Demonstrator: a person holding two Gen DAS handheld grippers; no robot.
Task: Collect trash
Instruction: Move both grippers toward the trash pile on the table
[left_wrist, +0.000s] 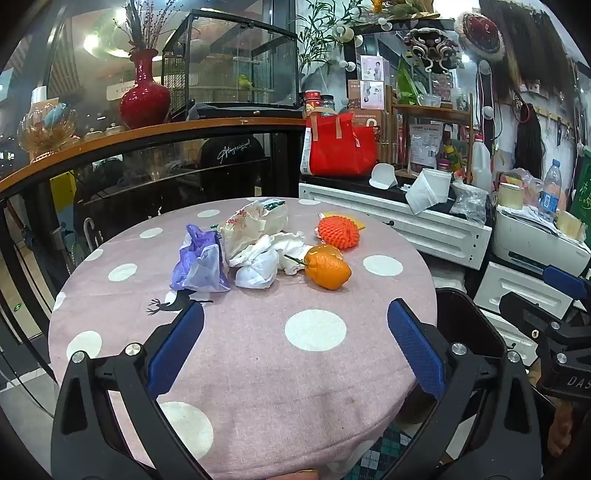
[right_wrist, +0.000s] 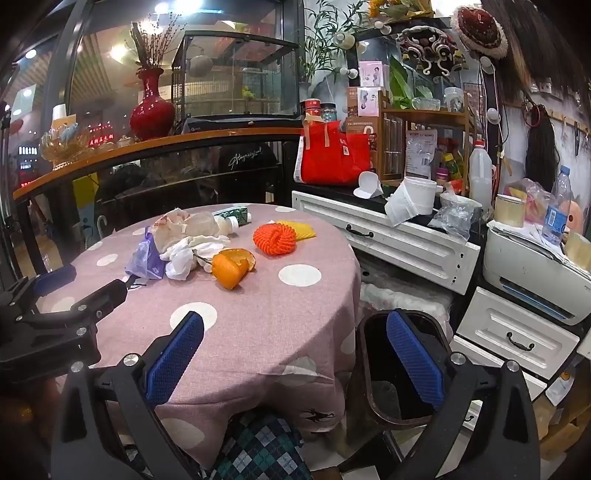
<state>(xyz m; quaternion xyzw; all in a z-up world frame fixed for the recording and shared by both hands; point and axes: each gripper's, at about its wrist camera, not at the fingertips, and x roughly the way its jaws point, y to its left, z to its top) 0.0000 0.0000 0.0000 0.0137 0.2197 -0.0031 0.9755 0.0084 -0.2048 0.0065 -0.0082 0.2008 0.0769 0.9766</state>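
Nothing collected yet, by the look of it. Both the left gripper (left_wrist: 295, 343) and right gripper (right_wrist: 295, 354) are spread, empty. Crumpled white tissue (left_wrist: 258, 262), purple plastic bag (left_wrist: 201, 264), orange peel (left_wrist: 327, 267) and orange foam net (left_wrist: 338, 232) sit mid-frame on the pink polka-dot tablecloth (left_wrist: 258, 369). Dark bin (right_wrist: 402, 373) lower right looks empty.

Trash bin (left_wrist: 476, 332) at 4 o'clock in the left wrist view is sitting mostly behind the left gripper's right finger (left_wrist: 417, 354), only its dark rim showing. Green carton (left_wrist: 275, 202) at 12 o'clock on the table is hiding behind the white plastic bag (left_wrist: 255, 221), and its print is reading too small to make out. Right gripper (left_wrist: 561, 325) is running off the frame edge at 3 o'clock, so its jaws aren't showing there.
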